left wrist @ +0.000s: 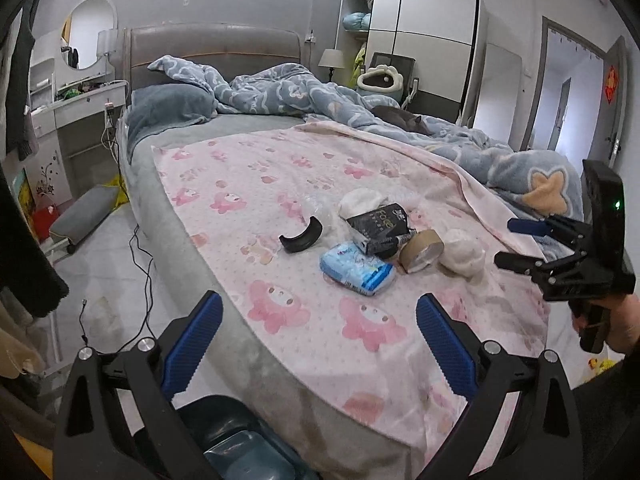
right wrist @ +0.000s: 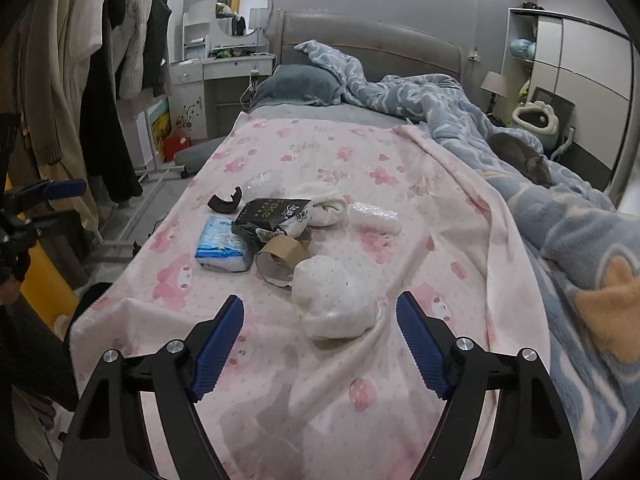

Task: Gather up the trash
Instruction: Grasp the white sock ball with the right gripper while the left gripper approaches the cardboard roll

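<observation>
A heap of trash lies on the pink blanket (right wrist: 320, 152): a white crumpled wad (right wrist: 332, 304), a brown tape core (right wrist: 280, 260), a blue tissue pack (right wrist: 222, 250), a black packet (right wrist: 272, 212) and a black curved piece (right wrist: 224, 202). My right gripper (right wrist: 320, 302) is open, and the wad sits just ahead between its tips, untouched. My left gripper (left wrist: 318, 304) hangs open over the bed's near corner, short of the tissue pack (left wrist: 356, 266). A dark teal bin (left wrist: 240, 440) shows below it. The right gripper (left wrist: 516, 244) is at the right edge of the left wrist view, in a hand.
A grey cat (right wrist: 524, 156) lies on the blue quilt (right wrist: 560, 220) to the right. A clothes rack (right wrist: 100, 60) stands left of the bed. A black cable (left wrist: 144, 264) trails over the floor. A dressing table (left wrist: 80, 104) and a wardrobe (left wrist: 424, 40) are at the back.
</observation>
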The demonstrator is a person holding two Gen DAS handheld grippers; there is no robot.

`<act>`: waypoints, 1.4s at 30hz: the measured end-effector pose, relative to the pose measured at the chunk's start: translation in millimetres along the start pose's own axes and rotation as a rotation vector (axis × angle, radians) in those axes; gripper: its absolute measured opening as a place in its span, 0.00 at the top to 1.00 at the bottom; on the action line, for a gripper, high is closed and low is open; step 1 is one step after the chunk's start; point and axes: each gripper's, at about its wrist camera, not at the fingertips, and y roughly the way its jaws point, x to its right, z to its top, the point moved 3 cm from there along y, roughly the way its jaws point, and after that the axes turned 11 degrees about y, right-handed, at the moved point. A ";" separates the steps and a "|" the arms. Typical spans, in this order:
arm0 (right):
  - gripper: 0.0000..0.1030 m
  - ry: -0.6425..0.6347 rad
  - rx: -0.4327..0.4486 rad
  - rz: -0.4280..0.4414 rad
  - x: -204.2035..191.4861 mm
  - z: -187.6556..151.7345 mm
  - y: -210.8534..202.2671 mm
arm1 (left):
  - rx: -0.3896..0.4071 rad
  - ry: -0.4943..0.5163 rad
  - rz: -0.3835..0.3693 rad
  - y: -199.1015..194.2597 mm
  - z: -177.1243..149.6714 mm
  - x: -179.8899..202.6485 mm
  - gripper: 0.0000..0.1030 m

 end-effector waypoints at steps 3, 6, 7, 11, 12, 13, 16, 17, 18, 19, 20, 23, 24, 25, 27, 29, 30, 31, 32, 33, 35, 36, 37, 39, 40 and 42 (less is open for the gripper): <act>0.23 -0.002 -0.014 0.009 5.4 1.5 11.4 | -0.009 -0.009 -0.020 12.1 3.2 0.8 0.04; 0.23 -0.017 -0.027 0.012 7.0 1.5 21.5 | -0.015 -0.019 -0.049 24.2 6.8 3.9 0.04; 0.23 -0.023 -0.034 0.014 7.5 1.0 25.6 | -0.016 -0.022 -0.060 27.6 8.1 5.4 0.04; 0.30 -0.054 -0.054 0.010 7.9 -0.4 38.4 | -0.028 0.002 -0.098 43.9 14.7 19.6 0.04; 0.30 -0.062 -0.053 0.007 7.6 -0.1 40.3 | -0.027 0.006 -0.107 47.2 16.7 23.5 0.04; 0.31 -0.074 -0.052 0.004 7.3 0.6 42.9 | -0.027 0.007 -0.113 50.2 18.5 25.8 0.04; 0.33 -0.083 -0.061 0.005 9.5 1.2 50.8 | -0.039 0.031 -0.113 60.9 25.3 33.9 0.04; 0.35 -0.085 -0.064 0.008 10.4 1.0 53.0 | -0.048 0.041 -0.100 65.2 27.3 35.6 0.04; 0.36 -0.091 -0.071 0.010 11.3 0.4 56.4 | -0.052 0.040 -0.098 68.9 29.2 36.5 0.04; 0.37 -0.098 -0.077 0.006 11.5 -0.5 59.0 | -0.056 0.032 -0.102 72.8 31.0 37.3 0.04; 0.40 -0.105 -0.082 0.007 11.7 -1.8 61.1 | -0.059 0.025 -0.104 75.2 31.5 37.5 0.04; 0.51 -0.092 -0.097 0.045 13.0 -2.8 64.3 | -0.075 0.001 -0.102 85.3 32.3 39.0 0.05; 0.52 -0.083 -0.097 0.054 14.4 -2.3 63.7 | -0.081 -0.007 -0.099 88.0 31.9 39.4 0.05; 0.54 -0.063 -0.095 0.068 16.9 -1.3 62.0 | -0.084 -0.013 -0.096 90.3 31.6 40.2 0.05; 0.56 -0.027 -0.088 0.088 22.1 0.1 58.7 | -0.092 -0.028 -0.088 94.4 31.3 41.0 0.06; 0.59 0.013 -0.077 0.106 28.1 1.7 53.7 | -0.095 -0.040 -0.082 97.6 32.0 42.2 0.11; 0.60 0.021 -0.075 0.110 28.3 2.3 53.2 | -0.095 -0.042 -0.080 99.4 32.7 44.1 0.12; 0.61 0.034 -0.073 0.116 29.5 3.0 51.8 | -0.096 -0.041 -0.078 100.8 33.1 46.7 0.14; 0.61 0.044 -0.071 0.121 29.8 3.9 50.9 | -0.097 -0.038 -0.082 102.0 33.5 49.6 0.15; 0.61 0.053 -0.066 0.126 30.6 4.6 49.2 | -0.099 -0.033 -0.087 102.9 33.7 52.4 0.15; 0.62 0.076 -0.051 0.137 33.0 7.2 43.5 | -0.102 -0.016 -0.106 105.8 33.8 61.8 0.15; 0.62 0.086 -0.043 0.141 34.8 8.5 40.8 | -0.102 -0.010 -0.114 107.0 33.8 65.0 0.15; 0.62 0.100 -0.034 0.144 37.3 9.9 37.5 | -0.103 -0.004 -0.129 108.7 34.0 69.8 0.16; 0.62 0.125 -0.022 0.149 42.3 11.2 33.0 | -0.105 -0.007 -0.151 111.8 34.2 76.4 0.16; 0.63 0.141 -0.016 0.155 45.4 11.5 30.8 | -0.107 -0.010 -0.160 113.8 34.4 79.3 0.16; 0.64 0.166 -0.007 0.163 50.2 12.3 27.6 | -0.116 -0.012 -0.174 118.8 34.1 86.0 0.17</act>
